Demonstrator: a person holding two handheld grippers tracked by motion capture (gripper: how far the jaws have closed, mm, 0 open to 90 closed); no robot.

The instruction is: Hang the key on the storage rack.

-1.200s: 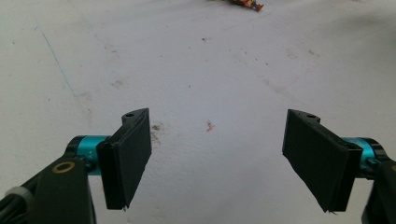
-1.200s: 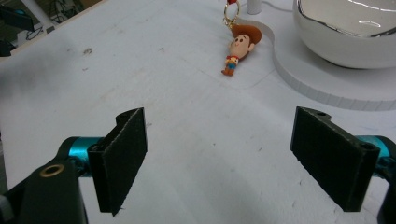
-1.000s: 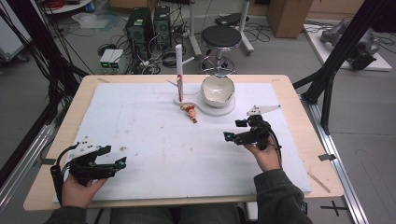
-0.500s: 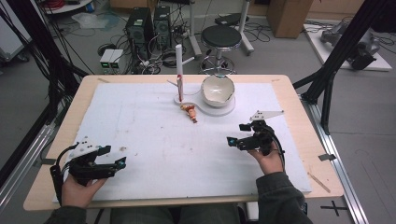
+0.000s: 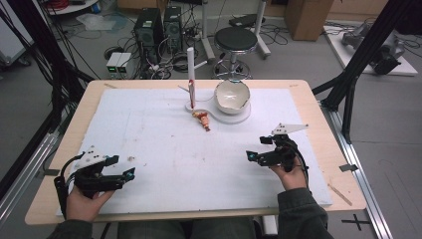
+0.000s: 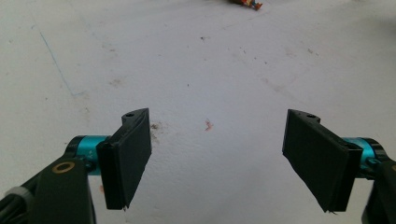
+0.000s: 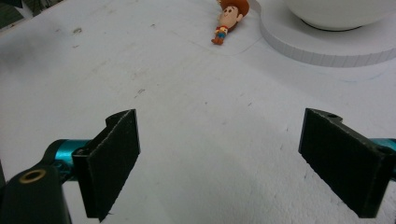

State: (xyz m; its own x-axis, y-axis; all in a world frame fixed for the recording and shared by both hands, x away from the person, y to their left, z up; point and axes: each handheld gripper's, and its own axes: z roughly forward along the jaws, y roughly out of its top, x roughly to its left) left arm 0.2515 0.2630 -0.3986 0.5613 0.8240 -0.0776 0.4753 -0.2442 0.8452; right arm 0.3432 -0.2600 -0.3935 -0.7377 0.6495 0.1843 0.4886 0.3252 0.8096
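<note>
Both the left gripper and the right gripper gape wide, empty, near the table's front edge. The cowboy figurine lies far ahead beside the bowl, open white mat between.

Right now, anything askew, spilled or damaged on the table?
The small cowboy figurine lies toppled on the white foam sheet, just in front of the white stand's base that carries the bowl and an upright post. The sheet shows scattered reddish-brown specks and scuffs. Nothing looks spilled or broken.
</note>
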